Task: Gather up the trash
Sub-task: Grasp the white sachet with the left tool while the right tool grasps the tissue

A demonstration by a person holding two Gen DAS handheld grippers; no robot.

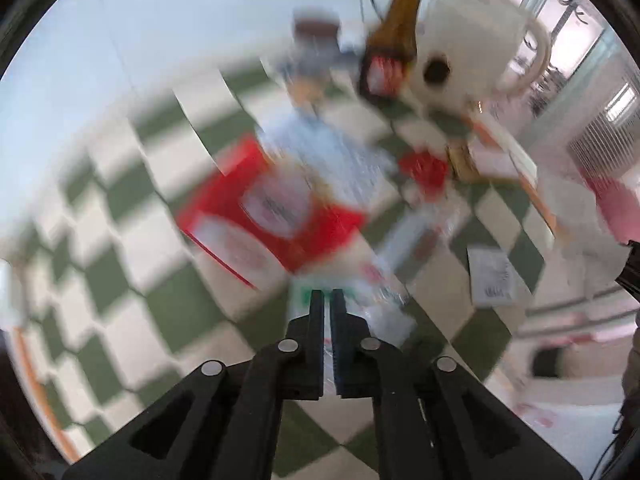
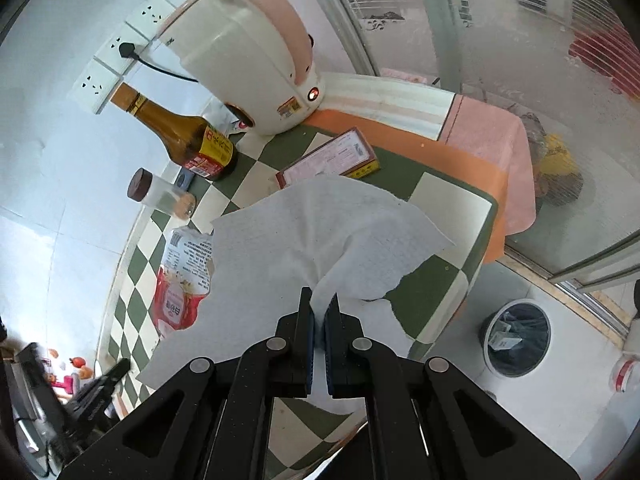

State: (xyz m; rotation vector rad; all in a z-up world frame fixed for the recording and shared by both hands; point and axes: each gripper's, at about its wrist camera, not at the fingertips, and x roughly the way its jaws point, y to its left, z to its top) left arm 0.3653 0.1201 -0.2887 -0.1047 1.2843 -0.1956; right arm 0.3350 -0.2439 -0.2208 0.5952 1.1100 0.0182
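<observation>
Tissue (image 2: 320,232) hangs pinched in my right tool (image 2: 319,304) over the counter (image 2: 440,280). My left tool (image 1: 328,300) grips a clear wrapper (image 1: 384,312).

A tabletop (image 2: 448,280) under a green-and-cream checked cloth with an orange border stands against a pale blue-white wall (image 2: 48,184) that carries a row of white sockets (image 2: 120,46), one with a black plug in it. Daylight comes through glass panels (image 2: 500,64) with barred windows behind, above a light floor (image 2: 568,412).
</observation>
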